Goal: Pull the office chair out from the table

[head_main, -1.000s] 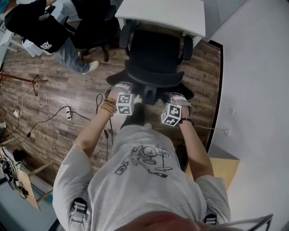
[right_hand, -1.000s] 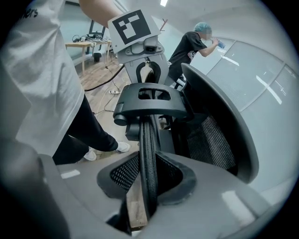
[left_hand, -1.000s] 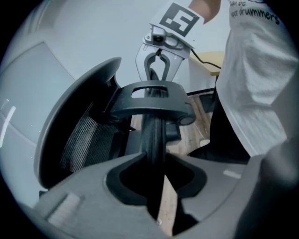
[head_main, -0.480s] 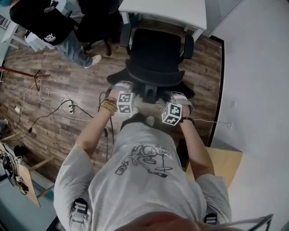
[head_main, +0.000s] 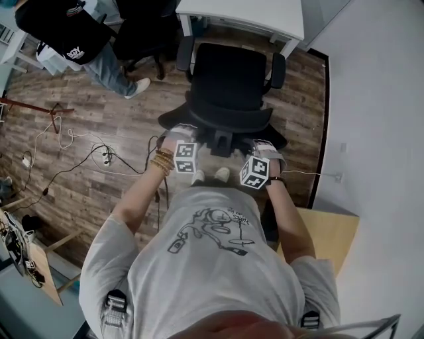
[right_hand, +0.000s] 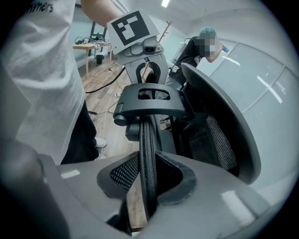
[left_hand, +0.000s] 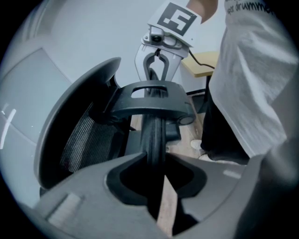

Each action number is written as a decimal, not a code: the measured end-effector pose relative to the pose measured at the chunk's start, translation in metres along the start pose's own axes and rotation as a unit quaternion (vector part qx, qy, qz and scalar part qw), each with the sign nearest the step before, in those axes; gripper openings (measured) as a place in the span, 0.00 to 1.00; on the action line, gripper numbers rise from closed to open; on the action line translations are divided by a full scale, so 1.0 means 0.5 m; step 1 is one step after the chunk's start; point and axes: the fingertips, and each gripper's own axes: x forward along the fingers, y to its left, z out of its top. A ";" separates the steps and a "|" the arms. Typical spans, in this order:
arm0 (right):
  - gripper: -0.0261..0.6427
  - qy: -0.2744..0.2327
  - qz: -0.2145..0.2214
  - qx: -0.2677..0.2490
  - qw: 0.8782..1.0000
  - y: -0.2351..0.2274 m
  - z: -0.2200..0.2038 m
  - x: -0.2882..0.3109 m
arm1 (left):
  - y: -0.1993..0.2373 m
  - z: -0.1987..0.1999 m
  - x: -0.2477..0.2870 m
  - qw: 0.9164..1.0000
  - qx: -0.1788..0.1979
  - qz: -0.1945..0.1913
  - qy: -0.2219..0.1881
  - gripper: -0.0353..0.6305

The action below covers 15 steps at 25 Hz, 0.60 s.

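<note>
DESK: What's at far left?

PHOTOGRAPHER: In the head view, a bystander (head_main: 63, 36) in a dark top stands on the plank floor (head_main: 73, 112). Loose cables (head_main: 99, 155) trail across the boards below.

DESK: And the left-hand tool?

PHOTOGRAPHER: The left gripper (left_hand: 155, 161), marker cube uppermost, is clamped on the top rim of the office chair (head_main: 228, 79) backrest. Its own view shows the dark rim running straight between the two jaws, with a pad pressed against it on each side.

DESK: Where's the chair itself?

PHOTOGRAPHER: Centre frame, facing the white table (head_main: 245, 14). The seat shows in full just in front of the table's near edge, with the armrests just short of the table legs. The backrest is turned toward the person (head_main: 212, 265) in a grey printed T-shirt who holds both tools.

DESK: The right side?

PHOTOGRAPHER: The right gripper (right_hand: 148, 158) mirrors the left, its jaws closed on the same mesh-edged rim. A black bracket (right_hand: 152, 100) on the chair's back sits between the two tools, and each gripper view shows the other gripper beyond it. Further right, a wood-topped surface (head_main: 331, 232) stands against the white wall (head_main: 377, 132).
</note>
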 end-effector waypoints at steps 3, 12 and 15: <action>0.20 0.001 0.002 0.002 1.000 0.018 0.009 -0.003 | -0.018 -0.004 -0.008 1.000 0.003 -0.001 -0.001 0.21; 0.23 0.000 0.005 0.036 0.999 0.016 0.030 -0.005 | -0.007 -0.011 -0.028 1.000 -0.005 0.026 0.003 0.26; 0.25 -0.006 0.010 0.070 0.998 0.002 0.042 -0.028 | 0.003 0.011 -0.063 0.999 -0.021 0.032 -0.019 0.27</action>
